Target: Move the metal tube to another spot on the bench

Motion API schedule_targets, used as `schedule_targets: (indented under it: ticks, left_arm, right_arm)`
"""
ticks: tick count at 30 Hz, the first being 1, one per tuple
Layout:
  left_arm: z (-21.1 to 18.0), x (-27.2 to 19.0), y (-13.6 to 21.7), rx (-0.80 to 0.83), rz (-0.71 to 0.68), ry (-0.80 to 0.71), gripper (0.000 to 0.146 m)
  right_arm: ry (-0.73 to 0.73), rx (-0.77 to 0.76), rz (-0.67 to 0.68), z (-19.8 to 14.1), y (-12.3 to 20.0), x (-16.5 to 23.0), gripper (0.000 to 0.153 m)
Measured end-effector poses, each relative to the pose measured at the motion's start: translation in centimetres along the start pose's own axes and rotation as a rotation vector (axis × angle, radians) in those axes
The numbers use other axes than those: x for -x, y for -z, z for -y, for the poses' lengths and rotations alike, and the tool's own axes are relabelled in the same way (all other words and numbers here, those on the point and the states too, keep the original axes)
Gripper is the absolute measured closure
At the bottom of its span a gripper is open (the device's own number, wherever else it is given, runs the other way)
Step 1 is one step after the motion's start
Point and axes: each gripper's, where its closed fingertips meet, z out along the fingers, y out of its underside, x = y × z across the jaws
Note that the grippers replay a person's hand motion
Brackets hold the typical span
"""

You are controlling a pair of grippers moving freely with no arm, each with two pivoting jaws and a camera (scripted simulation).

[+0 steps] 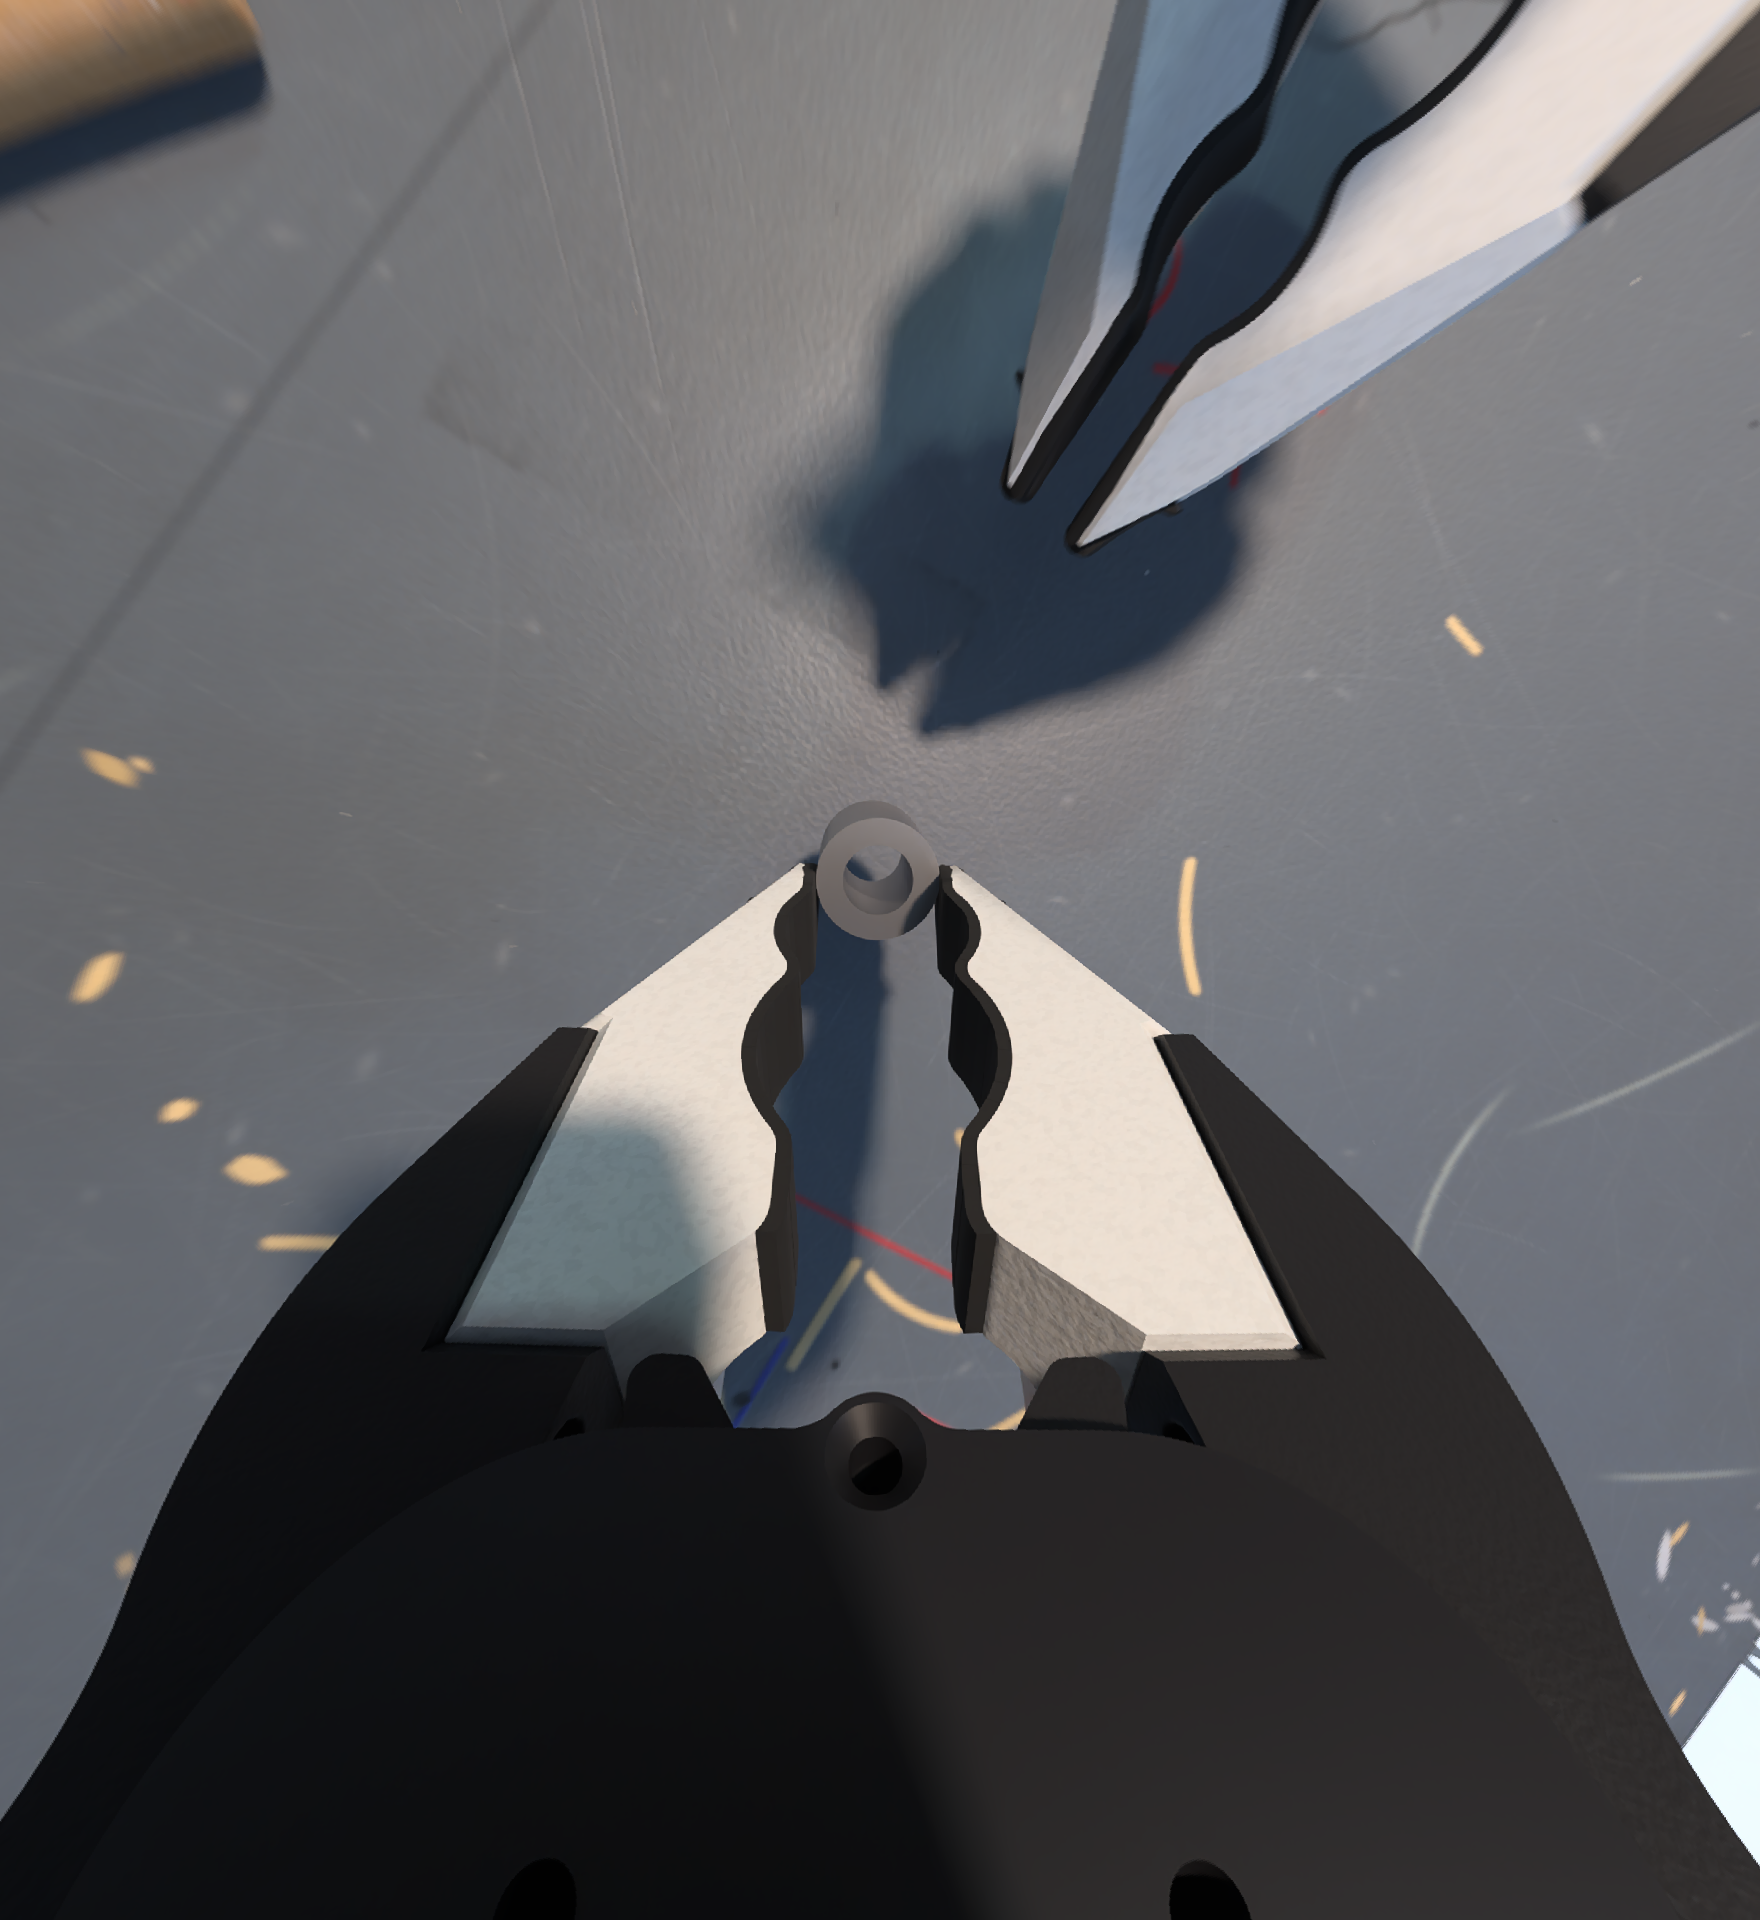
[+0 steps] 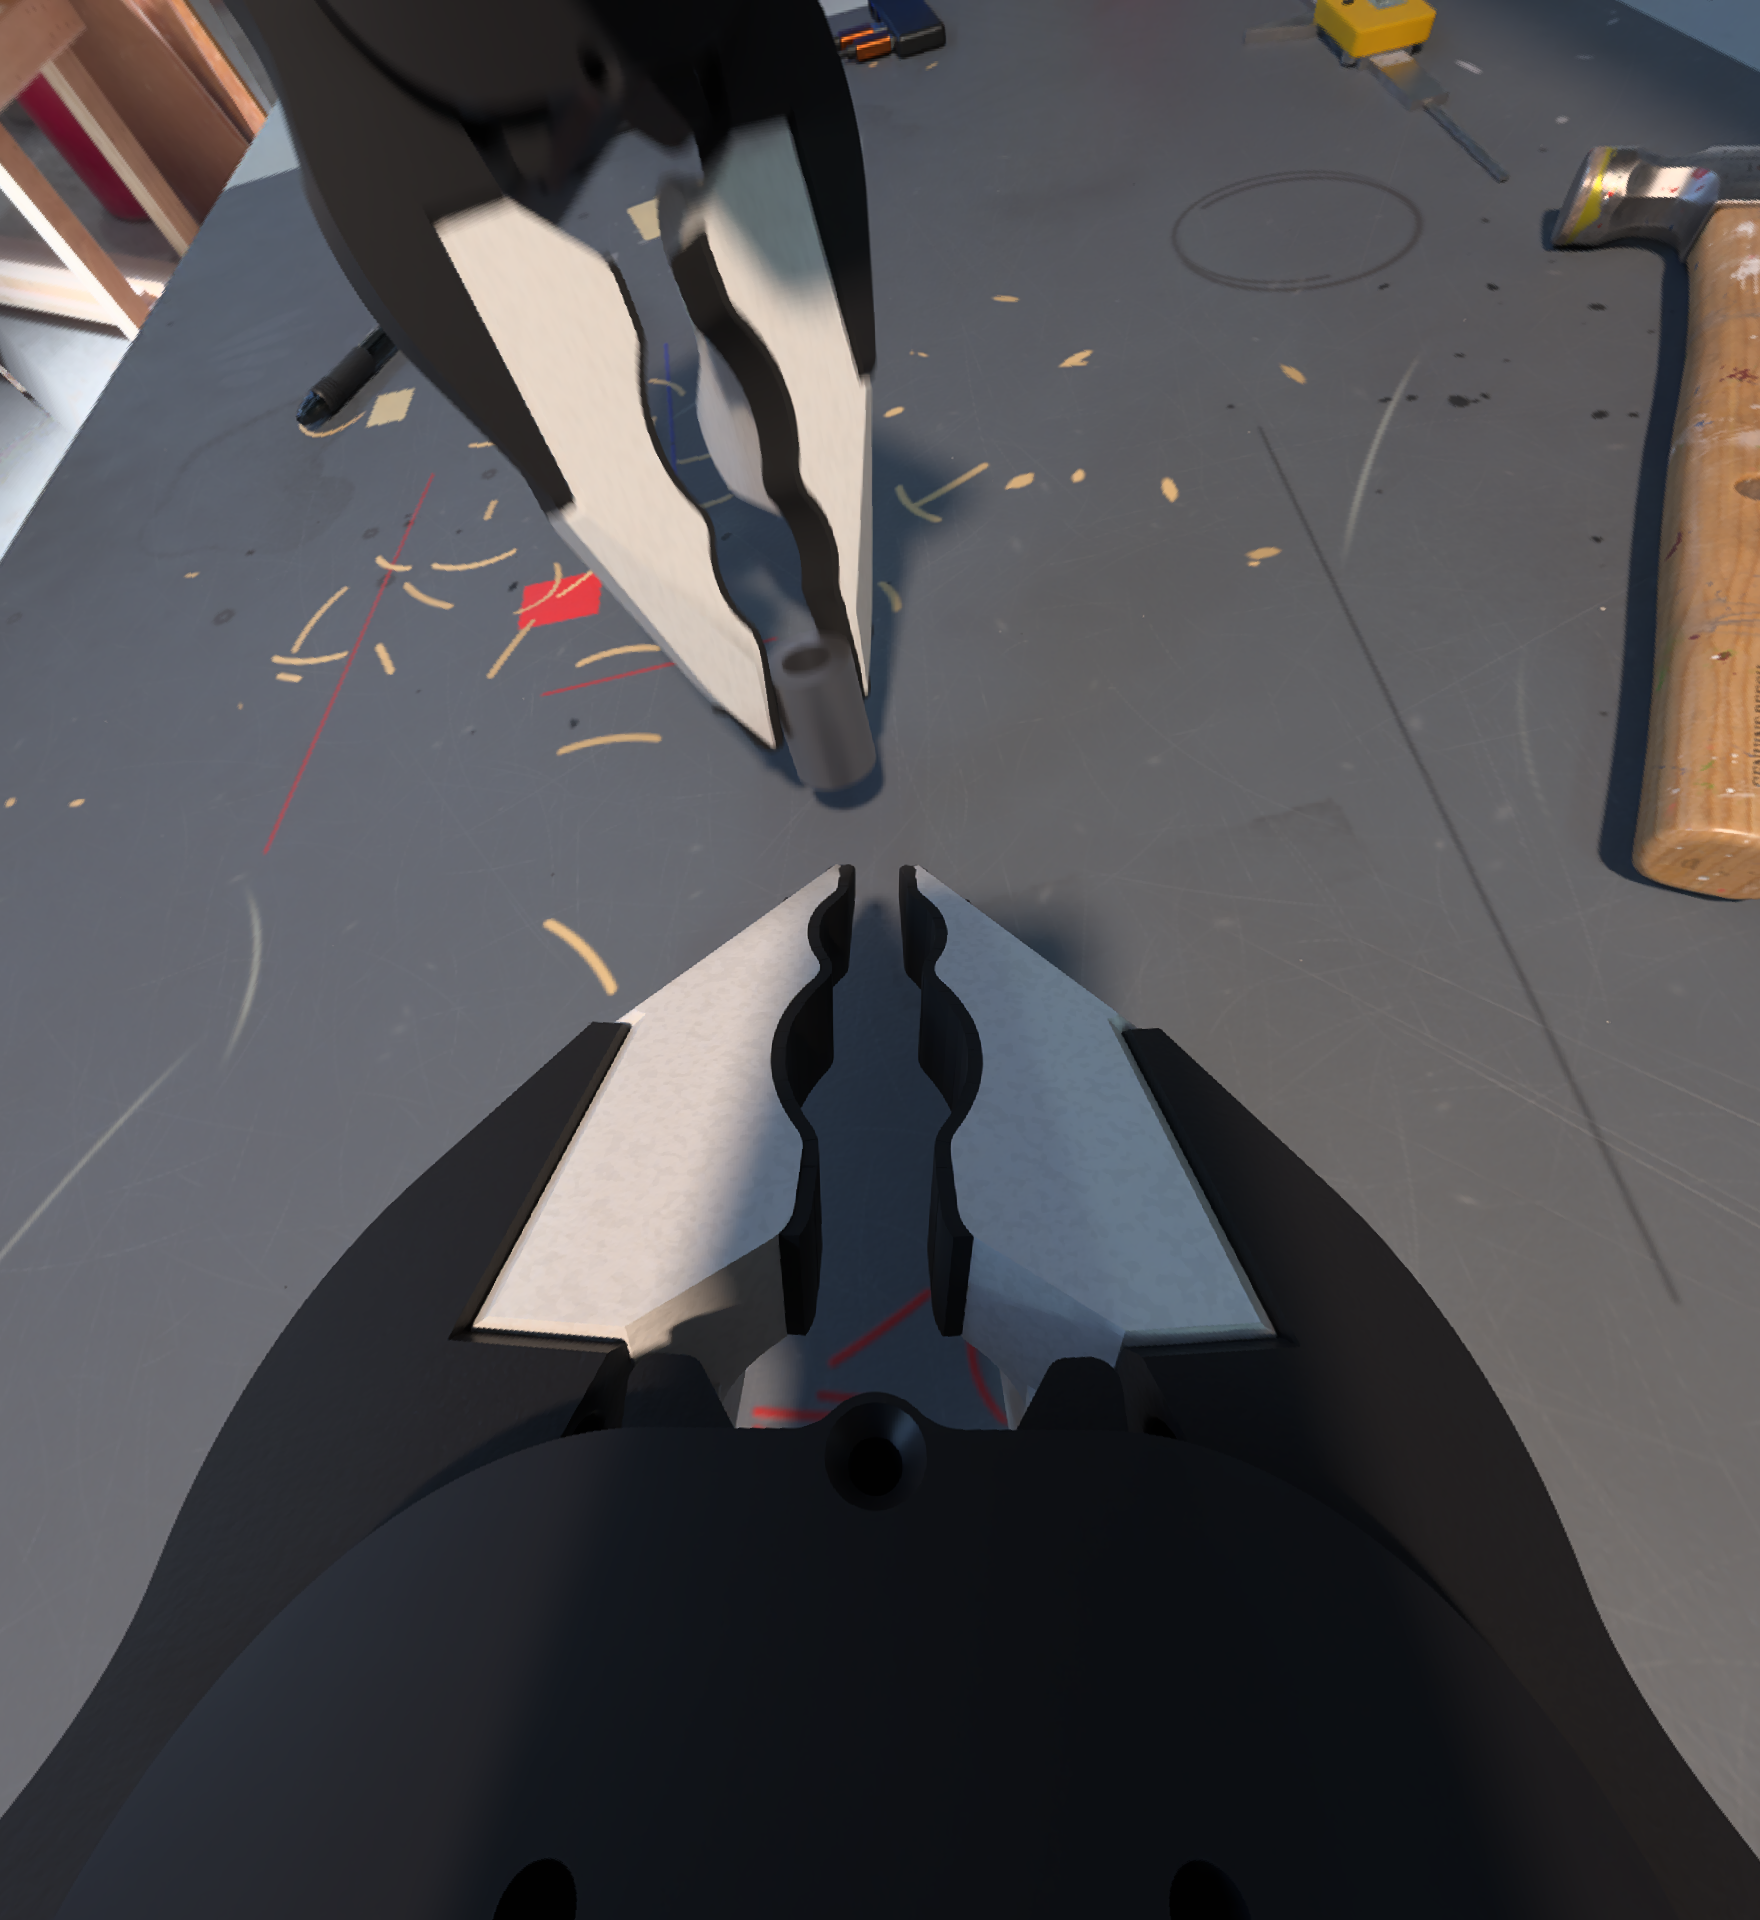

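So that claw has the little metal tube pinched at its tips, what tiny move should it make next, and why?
Probably a short lift straight up. The left claw grips the metal tube only at its fingertips, and the right wrist view shows the tube's lower end at or just above the bench. Sliding sideways now might drag it loose. The right claw is close by, empty, so keep the lift clear of it.
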Motion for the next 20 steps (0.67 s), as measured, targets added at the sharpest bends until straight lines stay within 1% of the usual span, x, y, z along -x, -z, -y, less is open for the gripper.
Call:
schedule_targets:
  ticks: [3,5,6,7,8,9,10,12,13,14,16,18,20]
  left_arm:
    - [-1.1,-0.2,-1.8,0.038,-0.011,0.016,0.124]
    - [-0.8,-0.6,-1.5,0.015,-0.009,-0.001,0.105]
    - [-0.6,-0.6,-0.9,0.005,-0.002,-0.014,0.099]
    - [-0.2,-0.9,0.1,-0.014,-0.022,-0.02,0.097]
    - [0.3,-1.2,1.6,-0.055,-0.061,-0.032,0.097]
    - [0.8,-1.1,3.6,-0.099,-0.076,-0.046,0.101]
    - [1.1,-0.6,6.0,-0.144,-0.07,-0.04,0.112]
    - [0.7,1.1,10.9,-0.219,-0.061,-0.012,0.117]
    - [-0.2,2.8,12.8,-0.24,-0.004,0.012,0.118]
    - [-1.6,4.6,13.9,-0.234,0.061,0.048,0.12]
    - [-5.4,7.6,13.8,-0.16,0.123,0.14,0.12]
    - [-8.6,9.2,11.9,-0.076,0.12,0.217,0.116]
    - [-10.6,10.0,9.9,0.008,0.152,0.197,0.116]
  right_arm:
    - [0.009,0.005,-0.002,-0.1,-0.1,0.1,0.144]
    - [0.008,0.0,-0.003,-0.1,-0.1,0.0,0.144]
    - [0.007,-0.001,-0.003,-0.1,0.0,0.0,0.144]
    - [0.006,-0.001,-0.004,-0.1,0.0,0.0,0.144]
    - [0.005,-0.002,-0.004,-0.1,0.0,-0.1,0.144]
    - [0.005,-0.003,-0.005,-0.1,0.0,-0.1,0.144]
    - [0.004,-0.004,-0.005,-0.1,0.0,-0.1,0.144]
    - [0.004,-0.003,-0.005,-0.1,-0.1,-0.1,0.144]
    - [0.005,-0.002,-0.004,-0.2,-0.1,-0.1,0.144]
    - [0.005,-0.001,-0.002,-0.2,-0.2,-0.1,0.145]
    - [0.006,0.002,0.001,-0.2,-0.3,-0.1,0.145]
    - [0.005,0.008,0.004,-0.3,-0.4,-0.2,0.145]
    - [0.005,0.012,0.004,-0.3,-0.4,-0.2,0.145]
